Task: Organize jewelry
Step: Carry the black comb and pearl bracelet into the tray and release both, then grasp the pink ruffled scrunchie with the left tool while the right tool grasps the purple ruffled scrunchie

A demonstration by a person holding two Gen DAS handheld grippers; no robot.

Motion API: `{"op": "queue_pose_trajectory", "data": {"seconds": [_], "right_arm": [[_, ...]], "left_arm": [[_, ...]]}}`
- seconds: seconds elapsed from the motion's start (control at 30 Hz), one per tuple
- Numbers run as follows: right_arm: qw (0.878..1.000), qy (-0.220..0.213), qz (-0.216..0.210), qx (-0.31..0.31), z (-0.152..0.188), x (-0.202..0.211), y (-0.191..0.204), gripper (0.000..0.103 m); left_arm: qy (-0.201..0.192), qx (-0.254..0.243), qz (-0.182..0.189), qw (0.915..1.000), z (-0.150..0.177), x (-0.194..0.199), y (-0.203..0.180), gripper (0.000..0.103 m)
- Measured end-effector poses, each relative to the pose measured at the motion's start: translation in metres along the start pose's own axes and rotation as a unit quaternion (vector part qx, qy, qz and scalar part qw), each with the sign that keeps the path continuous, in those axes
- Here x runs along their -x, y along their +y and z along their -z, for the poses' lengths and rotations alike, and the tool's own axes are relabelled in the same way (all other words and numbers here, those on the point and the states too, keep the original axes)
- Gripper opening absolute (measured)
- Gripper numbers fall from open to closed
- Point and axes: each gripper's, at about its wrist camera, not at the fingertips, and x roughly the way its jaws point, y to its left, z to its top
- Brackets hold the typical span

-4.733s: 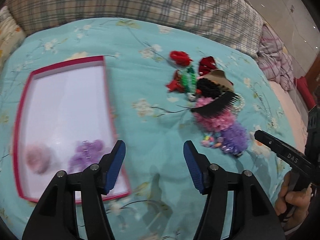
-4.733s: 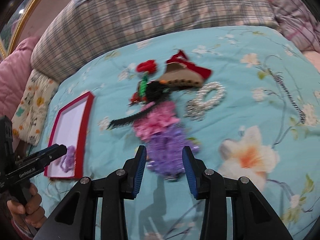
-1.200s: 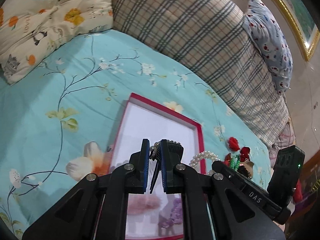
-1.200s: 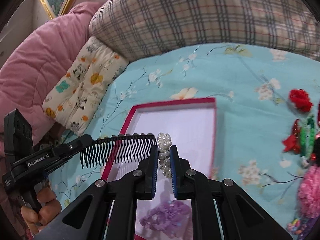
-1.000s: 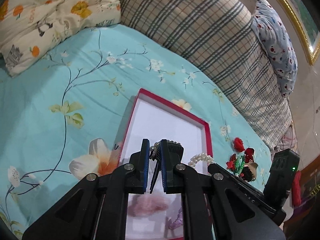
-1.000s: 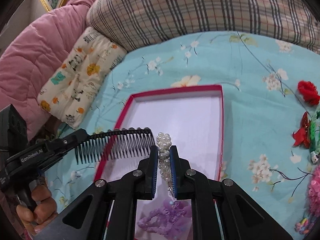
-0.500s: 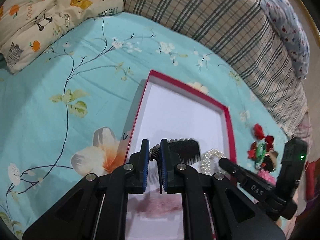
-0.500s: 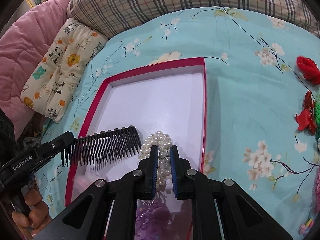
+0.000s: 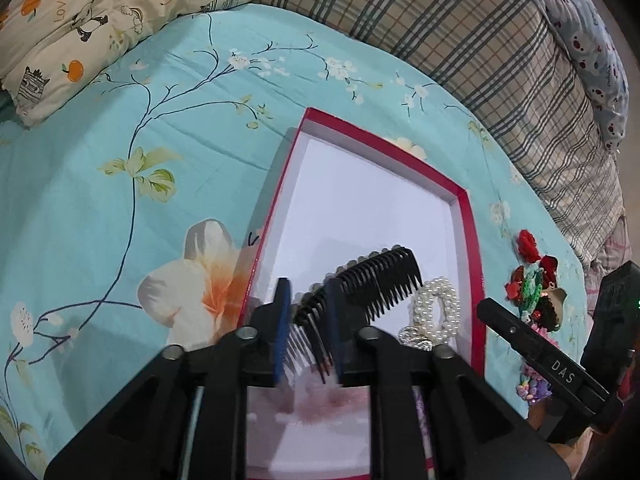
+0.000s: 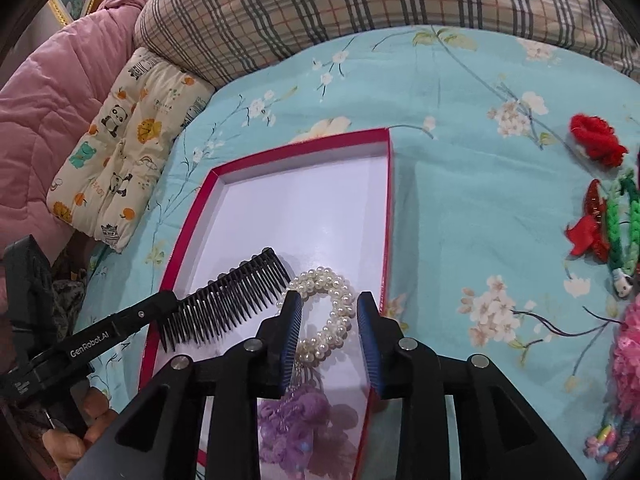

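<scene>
A red-rimmed box (image 9: 464, 216) (image 10: 387, 200) with a white floor lies on the turquoise bedsheet. My left gripper (image 9: 306, 284) (image 10: 164, 300) hovers over its near end with jaws opening. The black comb (image 9: 380, 278) (image 10: 228, 304) still sits slanted between the pads, and they no longer press on it. My right gripper (image 10: 329, 296) (image 9: 486, 304) is opening too. The pearl bracelet (image 10: 328, 312) (image 9: 434, 312) lies loose on the box floor between its fingers. A purple scrunchie (image 10: 296, 412) and a pink fluffy one (image 9: 320, 396) rest in the box under the grippers.
To the right on the sheet lies a pile of hair accessories: a red flower (image 10: 596, 142), green braids (image 10: 620, 224), a pink scrunchie (image 10: 628, 360). A plaid pillow (image 10: 360, 4), a panda cushion (image 10: 128, 152) and a pink quilt (image 10: 52, 92) border the bed.
Both grippers came down over the box with comb and bracelet gripped. Their jaws have since widened, and the bracelet now rests on the box floor.
</scene>
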Motion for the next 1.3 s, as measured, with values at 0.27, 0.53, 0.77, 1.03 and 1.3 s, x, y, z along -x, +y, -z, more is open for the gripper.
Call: {"op": "queue_pose_trajectory", "data": {"seconds": [0.27, 0.53, 0.77, 1.03, 1.3], "right_arm": [[1.000, -0.015, 0.009, -0.009, 0.011, 0.033, -0.014, 0.035], [0.998, -0.031, 0.037, -0.037, 0.031, 0.078, -0.054, 0.036], [0.994, -0.055, 0.069, -0.068, 0.046, 0.120, -0.097, 0.039], [0.987, -0.071, 0.100, -0.105, 0.065, 0.158, -0.142, 0.039], [0.980, -0.078, 0.128, -0.134, 0.084, 0.181, -0.177, 0.040]], "left_arm": [[-0.010, -0.010, -0.008, 0.9999, 0.004, 0.009, -0.012, 0.045], [-0.007, -0.035, 0.021, 0.9992, 0.014, 0.018, -0.047, 0.045], [0.004, -0.067, 0.050, 0.9965, 0.025, 0.017, -0.093, 0.047], [0.028, -0.098, 0.077, 0.9919, 0.042, 0.008, -0.141, 0.047], [0.062, -0.133, 0.107, 0.9834, 0.061, -0.008, -0.188, 0.047]]}}
